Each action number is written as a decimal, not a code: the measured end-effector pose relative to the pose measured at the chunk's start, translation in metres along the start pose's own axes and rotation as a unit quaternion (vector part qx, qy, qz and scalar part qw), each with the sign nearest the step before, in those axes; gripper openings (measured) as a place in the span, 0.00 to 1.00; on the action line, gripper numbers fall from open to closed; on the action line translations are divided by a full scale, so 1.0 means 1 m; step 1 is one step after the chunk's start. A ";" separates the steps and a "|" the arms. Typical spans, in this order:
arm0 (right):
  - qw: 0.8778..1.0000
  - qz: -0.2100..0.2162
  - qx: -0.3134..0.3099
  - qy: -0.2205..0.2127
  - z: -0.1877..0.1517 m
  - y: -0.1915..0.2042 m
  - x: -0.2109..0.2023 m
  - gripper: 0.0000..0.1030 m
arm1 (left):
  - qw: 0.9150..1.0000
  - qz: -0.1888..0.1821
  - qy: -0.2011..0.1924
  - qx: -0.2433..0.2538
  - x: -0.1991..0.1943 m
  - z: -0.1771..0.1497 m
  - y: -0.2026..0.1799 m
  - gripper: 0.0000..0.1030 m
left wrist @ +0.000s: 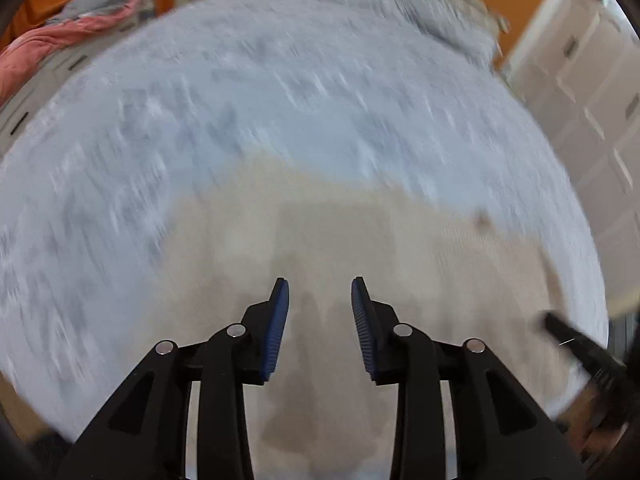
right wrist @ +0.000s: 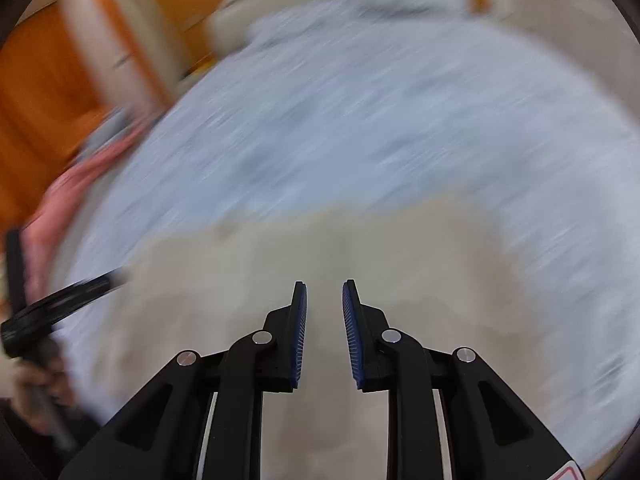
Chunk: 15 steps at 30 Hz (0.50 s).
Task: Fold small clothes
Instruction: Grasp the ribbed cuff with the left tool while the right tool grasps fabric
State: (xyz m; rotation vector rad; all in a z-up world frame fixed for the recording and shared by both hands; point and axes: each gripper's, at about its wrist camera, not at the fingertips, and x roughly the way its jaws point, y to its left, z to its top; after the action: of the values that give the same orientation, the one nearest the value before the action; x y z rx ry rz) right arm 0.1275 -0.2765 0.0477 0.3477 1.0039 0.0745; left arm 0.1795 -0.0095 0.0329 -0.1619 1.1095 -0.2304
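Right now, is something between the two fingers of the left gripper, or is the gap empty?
Empty: in the left wrist view the left gripper stands open above the beige garment, with only that cloth seen behind the gap.

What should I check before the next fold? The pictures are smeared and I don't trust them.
1. Left tool free of cloth: ok, jaws apart, nothing between them.
2. Right tool free of cloth: ok, narrow gap, nothing in it.
3. Beige garment lying on the blue-grey bedspread: ok.
4. Garment flat, edges aligned: cannot tell, blurred.
5. Tools apart from each other: ok, each sees the other off to its side.
6. Pink clothes away from the garment: ok, at the bed's far edge.
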 end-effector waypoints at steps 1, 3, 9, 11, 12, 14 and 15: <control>0.999 0.021 -0.003 0.025 -0.016 0.014 0.011 0.20 | 1.000 0.006 0.021 0.011 0.006 -0.020 -0.009 0.30; 0.997 0.029 -0.018 0.071 -0.056 0.039 0.032 0.16 | 0.999 0.023 0.046 0.012 0.013 -0.048 -0.009 0.32; 0.994 -0.029 0.069 0.074 -0.096 -0.050 0.001 0.00 | 0.998 0.055 0.036 -0.009 -0.011 -0.074 0.047 0.32; 0.987 -0.038 0.136 0.073 -0.105 -0.094 -0.019 0.00 | 0.997 0.052 0.045 -0.039 -0.012 -0.075 0.073 0.27; 0.983 -0.079 0.153 0.064 -0.109 -0.112 -0.033 0.00 | 0.996 0.041 0.048 -0.057 -0.015 -0.080 0.078 0.27; 0.979 -0.084 0.181 0.042 -0.118 -0.127 -0.062 0.00 | 0.995 0.023 0.037 -0.090 -0.028 -0.084 0.087 0.31; 0.977 -0.082 0.192 0.036 -0.119 -0.130 -0.069 0.08 | 0.994 0.034 0.023 -0.105 -0.037 -0.088 0.086 0.38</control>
State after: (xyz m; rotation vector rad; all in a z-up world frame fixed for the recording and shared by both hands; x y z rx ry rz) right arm -0.0221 -0.3842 0.0040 0.6155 1.1145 -0.2612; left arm 0.0935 0.0819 0.0054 -0.3061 1.1831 -0.0562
